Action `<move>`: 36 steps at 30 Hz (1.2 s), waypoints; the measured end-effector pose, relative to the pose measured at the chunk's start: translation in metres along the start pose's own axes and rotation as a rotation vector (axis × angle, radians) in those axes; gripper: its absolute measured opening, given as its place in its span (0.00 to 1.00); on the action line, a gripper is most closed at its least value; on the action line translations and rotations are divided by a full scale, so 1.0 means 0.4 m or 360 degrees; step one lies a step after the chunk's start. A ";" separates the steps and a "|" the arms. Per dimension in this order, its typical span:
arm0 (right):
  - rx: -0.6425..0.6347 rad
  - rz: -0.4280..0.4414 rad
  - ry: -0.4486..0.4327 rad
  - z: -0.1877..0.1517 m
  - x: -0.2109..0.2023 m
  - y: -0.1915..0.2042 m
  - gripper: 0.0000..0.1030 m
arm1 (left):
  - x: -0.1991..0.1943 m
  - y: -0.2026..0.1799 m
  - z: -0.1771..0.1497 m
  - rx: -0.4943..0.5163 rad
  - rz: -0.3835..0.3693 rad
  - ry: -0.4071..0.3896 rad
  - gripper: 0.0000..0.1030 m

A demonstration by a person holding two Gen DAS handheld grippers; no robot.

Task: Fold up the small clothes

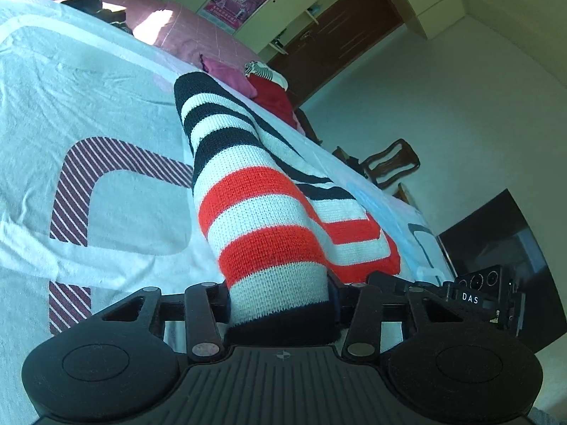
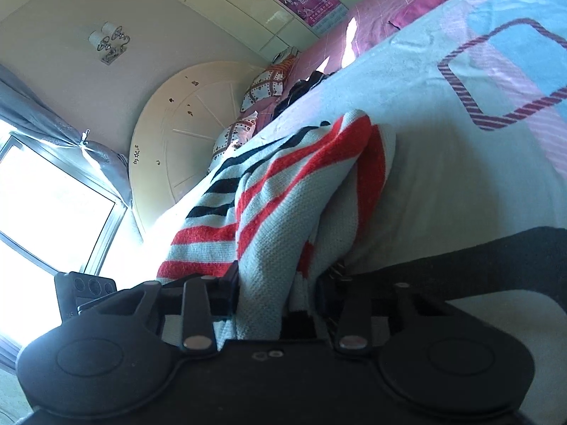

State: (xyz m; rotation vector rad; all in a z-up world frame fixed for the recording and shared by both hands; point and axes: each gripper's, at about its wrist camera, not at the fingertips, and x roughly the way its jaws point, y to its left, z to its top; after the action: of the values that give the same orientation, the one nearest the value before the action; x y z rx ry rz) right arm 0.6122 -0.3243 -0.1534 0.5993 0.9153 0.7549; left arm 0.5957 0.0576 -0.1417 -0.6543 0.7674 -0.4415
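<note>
A knitted garment with white, red and black stripes [image 1: 262, 191] lies on the bed and rises in a fold toward the camera in the left wrist view. My left gripper [image 1: 280, 304] is shut on its dark-hemmed edge, and the cloth hides the pads. In the right wrist view the same striped garment [image 2: 280, 212] is bunched and pulled up from the sheet, with my right gripper [image 2: 276, 294] shut on a thick fold of it. The two grippers hold it side by side, close together. The right gripper's body [image 1: 478, 294] shows at the edge of the left wrist view.
The bed carries a pale sheet [image 1: 106, 106] with striped maroon squares. A heap of red and pink clothes [image 1: 273, 95] lies at its far edge. A wooden chair [image 1: 389, 163] and a dark panel [image 1: 503, 233] stand beside the bed. Pillows [image 2: 262, 85], a round headboard [image 2: 184, 134] and a bright window [image 2: 46, 209] are on the other side.
</note>
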 end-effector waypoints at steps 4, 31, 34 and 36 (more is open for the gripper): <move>-0.0080 -0.0036 -0.0056 -0.005 -0.041 0.066 0.37 | -0.039 -0.026 0.013 0.0043 -0.0070 -0.0021 0.44; -0.0199 0.0101 -0.0005 -0.159 0.272 0.541 0.37 | -0.620 0.256 0.076 0.0069 -0.0005 -0.0207 0.44; -0.0189 0.0133 0.0084 -0.185 0.385 0.576 0.37 | -0.666 0.372 0.064 -0.0041 0.0032 -0.0211 0.44; -0.0175 0.0143 0.0145 -0.206 0.464 0.591 0.37 | -0.681 0.452 0.053 -0.0120 0.0058 -0.0202 0.44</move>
State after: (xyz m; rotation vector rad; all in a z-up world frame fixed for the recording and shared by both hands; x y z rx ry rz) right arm 0.5397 -0.0250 -0.1074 0.5151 0.9287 0.9135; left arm 0.4593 0.3546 -0.1201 -0.7307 0.6772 -0.3359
